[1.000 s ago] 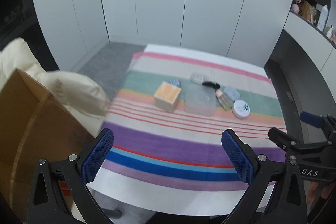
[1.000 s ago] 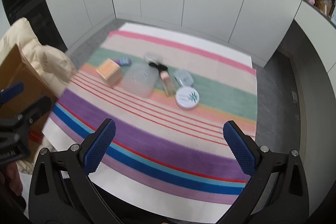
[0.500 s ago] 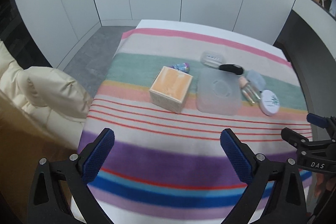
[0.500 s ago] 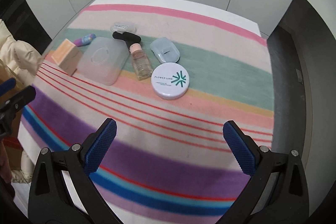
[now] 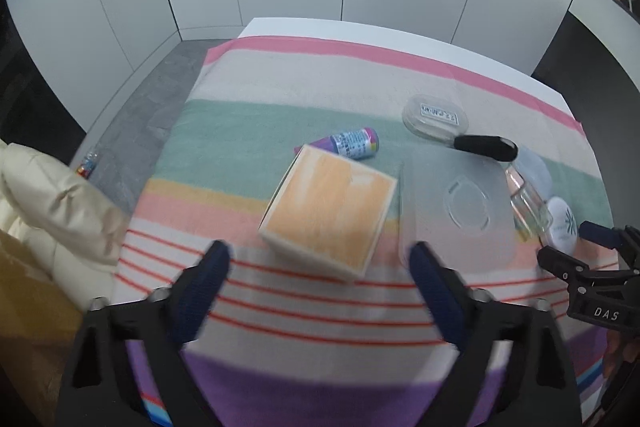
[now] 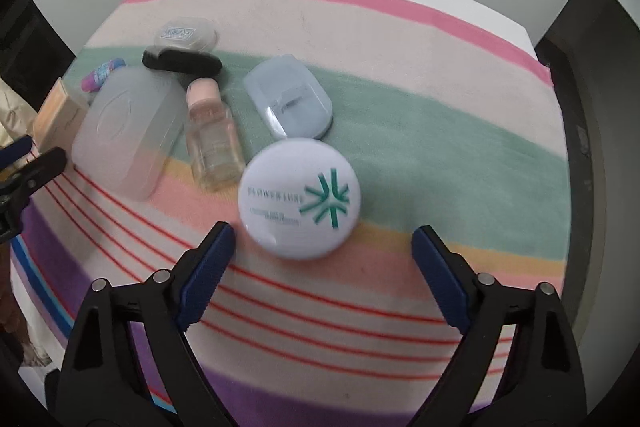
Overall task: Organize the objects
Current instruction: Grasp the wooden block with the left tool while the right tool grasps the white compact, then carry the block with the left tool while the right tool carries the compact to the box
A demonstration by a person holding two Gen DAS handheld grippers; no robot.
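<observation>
My left gripper points steeply down at the near half of the striped cloth; its jaws have just been closing, yet they stand apart with nothing between them. Just past its tips sits the box, orange on top, in the cloth's middle towards the left edge. I judge it light card, stiff on its flat sides but easy to dent, so I would take it across two opposite walls, not a corner. Touching its right side is the frosted tub, likely light and slick. Beyond the box lies a small purple tube, prone to roll.

My right gripper also tilts steeply down, jaws just closing but free of any load. The white compact lies just beyond its tips, towards the cloth's right side: smooth, round, probably slippery, best pinched across its rim. Left of it lies a glass bottle, fragile I think, and behind it a pale blue case. Farther, towards the far left corner, sit a black brush and a clear case.
</observation>
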